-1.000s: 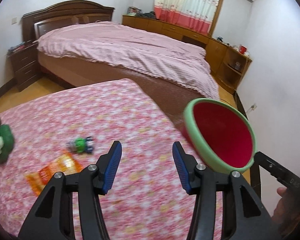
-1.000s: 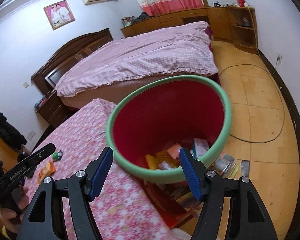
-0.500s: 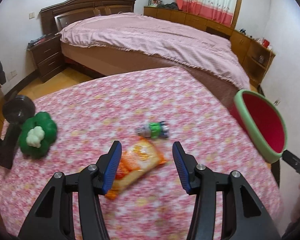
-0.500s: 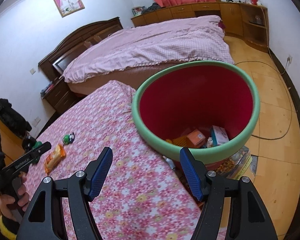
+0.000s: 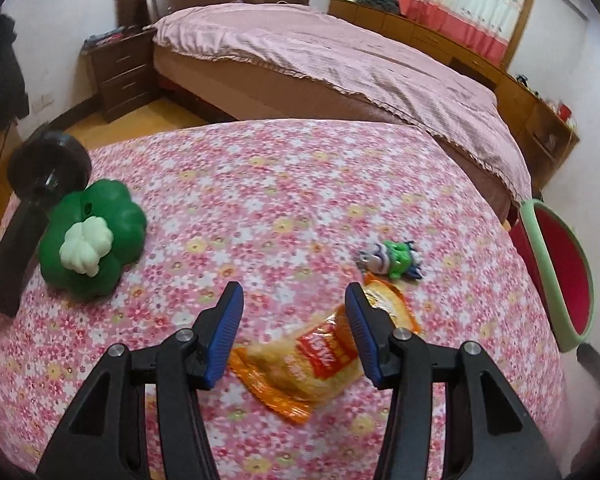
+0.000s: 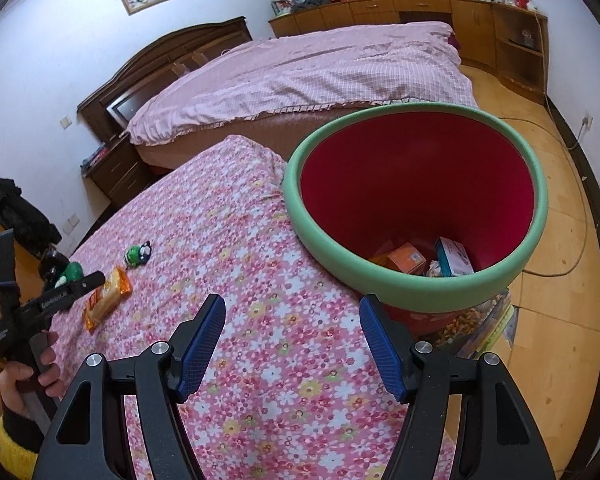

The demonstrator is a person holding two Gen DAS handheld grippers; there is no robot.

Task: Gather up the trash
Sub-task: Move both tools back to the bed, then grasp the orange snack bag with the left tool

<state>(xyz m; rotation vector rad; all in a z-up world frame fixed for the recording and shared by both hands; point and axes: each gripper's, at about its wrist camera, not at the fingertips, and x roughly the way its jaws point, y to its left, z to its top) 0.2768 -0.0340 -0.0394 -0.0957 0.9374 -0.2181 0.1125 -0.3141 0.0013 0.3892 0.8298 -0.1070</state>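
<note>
Between the blue fingers of the left gripper [image 5: 294,334] lies an orange snack packet [image 5: 318,354]. It rests flat on the pink flowery tablecloth [image 5: 268,184]. The jaws stand wide open over it. They do not squeeze it. The packet sits closer to the right-hand finger, and one end pokes out past that finger. It looks a bit blurry.

Just past the packet lies a small green and white toy [image 5: 392,260]. The toy almost touches the packet's far end. Off to the left of the packet, well apart from it, sits a green round toy [image 5: 94,240] with a white lump on top. A black stand [image 5: 32,200] is right beside that toy.

Far to the right of the packet, at the table's edge, is a red bin [image 6: 416,208] with a green rim. Some small boxes lie inside it. The right gripper [image 6: 292,346] hangs near the bin, wide open, with nothing in it. Behind everything is a big bed [image 5: 340,56] with a pink cover.
</note>
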